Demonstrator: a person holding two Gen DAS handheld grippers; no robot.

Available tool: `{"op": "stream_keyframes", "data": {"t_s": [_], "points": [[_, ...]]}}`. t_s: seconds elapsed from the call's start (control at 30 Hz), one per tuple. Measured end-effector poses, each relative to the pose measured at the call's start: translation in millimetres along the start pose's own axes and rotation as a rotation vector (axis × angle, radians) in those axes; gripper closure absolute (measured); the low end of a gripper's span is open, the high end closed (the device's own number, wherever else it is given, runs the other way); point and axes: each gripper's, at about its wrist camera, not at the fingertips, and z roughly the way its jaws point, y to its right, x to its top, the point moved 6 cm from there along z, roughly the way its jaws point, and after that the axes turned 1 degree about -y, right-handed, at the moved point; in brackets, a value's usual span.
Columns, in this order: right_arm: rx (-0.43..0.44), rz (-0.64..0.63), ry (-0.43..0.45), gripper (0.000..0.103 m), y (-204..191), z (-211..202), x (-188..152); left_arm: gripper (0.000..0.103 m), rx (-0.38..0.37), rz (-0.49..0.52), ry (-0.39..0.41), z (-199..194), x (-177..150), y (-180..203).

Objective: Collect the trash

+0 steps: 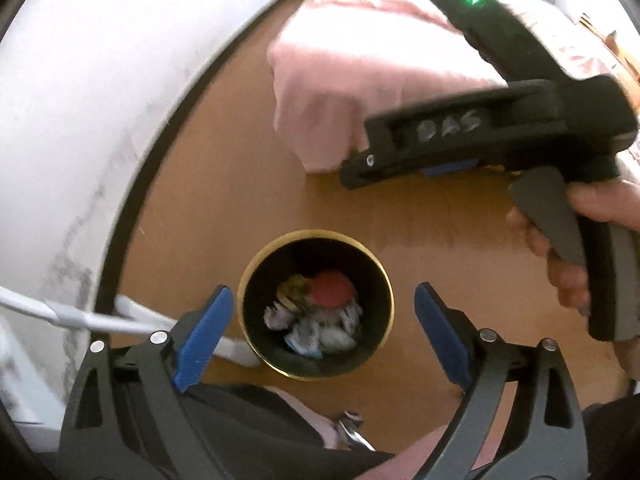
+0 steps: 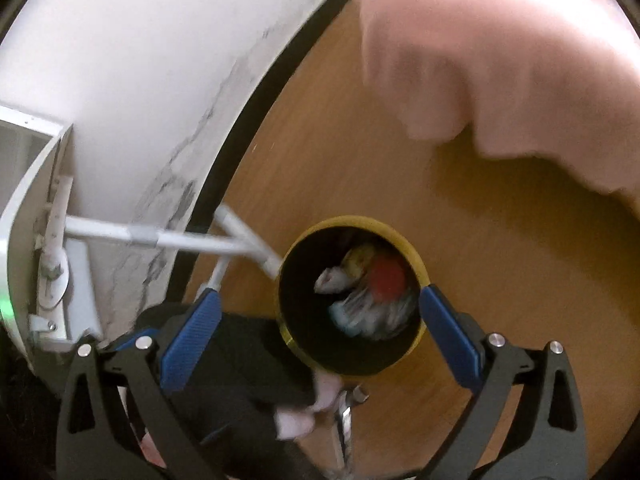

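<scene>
A black waste bin with a gold rim (image 1: 241, 308) stands on the wooden floor. Inside it lie crumpled wrappers (image 1: 320, 332) and a round red piece (image 1: 332, 290). My left gripper (image 1: 324, 292) hangs above the bin, open, with nothing between its blue pads (image 1: 208, 336). The right gripper's black body (image 1: 500, 132) shows at the upper right of the left wrist view, held by a hand (image 1: 580, 232). In the right wrist view my right gripper (image 2: 319, 293) also stands open and empty over the bin's rim (image 2: 288, 340), with the trash (image 2: 360, 304) below.
A pink bedspread (image 1: 340, 80) (image 2: 500, 60) hangs down to the floor beyond the bin. A white wall with black skirting (image 2: 248, 128) runs along the left. White rods (image 2: 160, 238) reach the bin's left side. Dark clothing (image 2: 240, 360) and a metal piece (image 2: 344, 416) lie below.
</scene>
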Motion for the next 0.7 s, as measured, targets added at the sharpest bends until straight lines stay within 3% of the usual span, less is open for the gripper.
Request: {"op": "stream_keyframes", "data": {"t_s": [0.17,0.37,0.47,0.57,0.7], "points": [[-0.116,-0.105,0.197,0.007,-31.8,-62.0,18.1,0.011,0.016,-0.046,0.179,-77.1,27.2,-15.8],[-0.187,-0.271,0.378,0.007,-111.0,-119.3,34.4,0.007,0.116,-0.222,0.360,-166.4,30.0,-92.7],[-0.189,-0.349,0.434,0.007,-155.0,-129.4,38.8,0.007,0.205,-0.349,0.405,-198.5,12.7,-142.8],[-0.182,-0.423,0.489,0.007,-224.1,-131.7,37.7,0.007,0.319,-0.469,0.422,-227.5,-19.8,-194.1],[-0.162,-0.519,0.520,0.007,-312.0,-123.1,22.9,0.007,0.452,-0.647,0.436,-266.8,-83.3,-257.0]]}}
